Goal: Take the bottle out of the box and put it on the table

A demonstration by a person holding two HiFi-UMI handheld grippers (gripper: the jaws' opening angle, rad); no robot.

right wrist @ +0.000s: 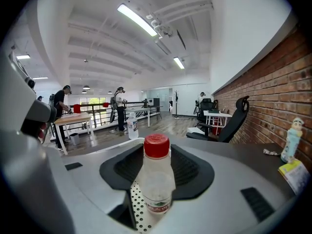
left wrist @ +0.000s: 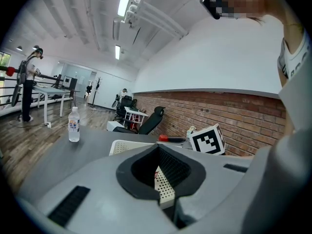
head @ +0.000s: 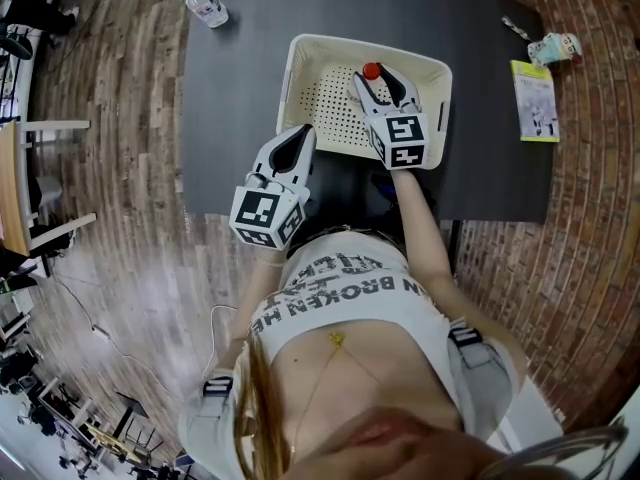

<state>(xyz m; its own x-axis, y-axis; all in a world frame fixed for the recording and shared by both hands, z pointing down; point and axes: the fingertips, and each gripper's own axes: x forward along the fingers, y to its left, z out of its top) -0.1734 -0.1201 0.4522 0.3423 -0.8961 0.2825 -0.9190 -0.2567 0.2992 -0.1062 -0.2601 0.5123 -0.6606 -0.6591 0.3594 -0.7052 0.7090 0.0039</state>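
Observation:
A small clear bottle with a red cap (head: pixel 371 70) (right wrist: pixel 156 179) stands upright inside the cream perforated box (head: pixel 300 78) (right wrist: pixel 138 209) on the dark table (head: pixel 240 88). My right gripper (head: pixel 375 80) (right wrist: pixel 157 165) reaches into the box, and its black pads sit against both sides of the bottle's body. My left gripper (head: pixel 305 134) (left wrist: pixel 158 148) hovers at the box's near left corner, its tips together and nothing between them. In the left gripper view the box (left wrist: pixel 127 145) and the right gripper's marker cube (left wrist: pixel 207 139) lie just ahead.
A second water bottle (head: pixel 205 5) (left wrist: pixel 73 125) stands at the table's far left. At the right end are a small toy bottle (head: pixel 555 46) (right wrist: pixel 291 139) and a yellow-green booklet (head: pixel 535 100) (right wrist: pixel 295 175). A black office chair (right wrist: pixel 229 122) and a brick wall lie beyond.

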